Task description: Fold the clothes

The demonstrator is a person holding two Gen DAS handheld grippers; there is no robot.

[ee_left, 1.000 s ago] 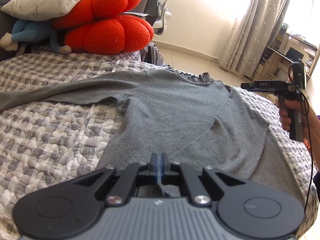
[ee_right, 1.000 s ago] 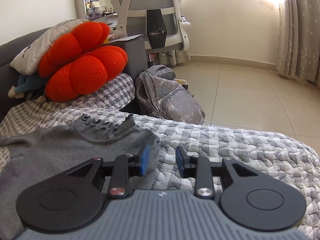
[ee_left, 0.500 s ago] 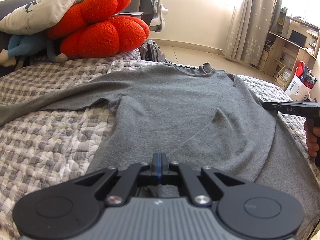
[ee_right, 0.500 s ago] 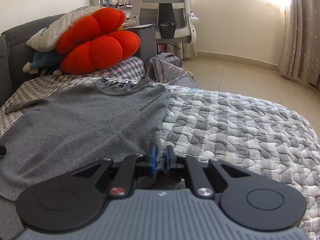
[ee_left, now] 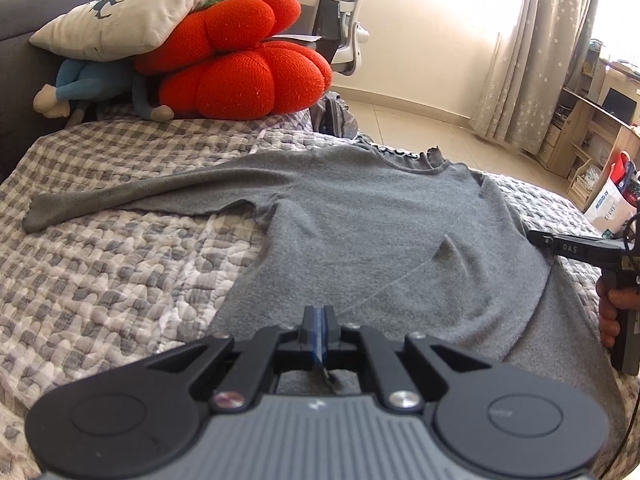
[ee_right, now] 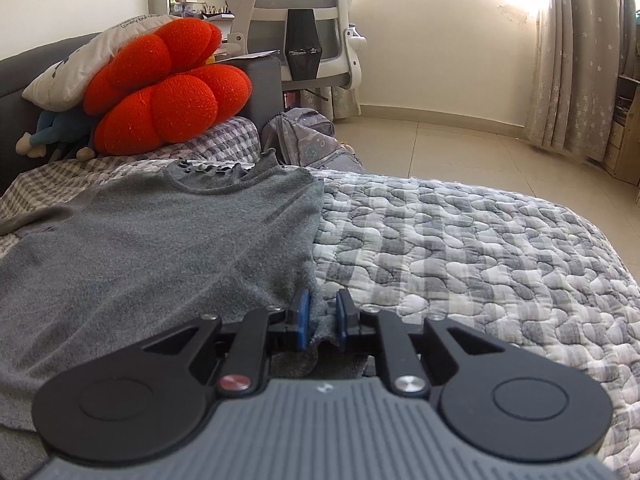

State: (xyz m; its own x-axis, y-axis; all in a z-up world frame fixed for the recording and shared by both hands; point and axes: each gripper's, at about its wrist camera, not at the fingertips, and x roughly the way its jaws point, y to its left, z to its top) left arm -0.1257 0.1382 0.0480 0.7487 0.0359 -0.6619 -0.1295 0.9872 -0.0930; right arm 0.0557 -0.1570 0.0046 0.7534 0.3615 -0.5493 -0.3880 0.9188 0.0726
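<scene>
grey knit long-sleeved top [ee_left: 372,216] lies spread flat on the grey-and-white checked quilted bed [ee_left: 112,264], neckline away from me, one sleeve stretched out to the left. nearest to me, my left gripper [ee_left: 319,326] sits at the hem edge with its jaws pressed together; a scrap of cloth shows just behind them, so i judge they are pinching the hem, though the bite itself is hard to see. my right gripper [ee_right: 322,316] is at the top's right edge, jaws parted only narrowly with a ridge of grey fabric bunched between the blue pads [ee_right: 303,314] but not clamped. the knit looks soft, light and limp, a little fuzzy, so it should drag on the quilt rather than slide and will sag wherever it is unsupported. i would take it at the edges, hem and side seam, and lift both corners together to keep the fold straight. farther off, the frilled collar [ee_right: 222,174] marks the far end, then the orange-red knitted cushions [ee_left: 240,68] under a white printed pillow [ee_left: 132,12].
</scene>
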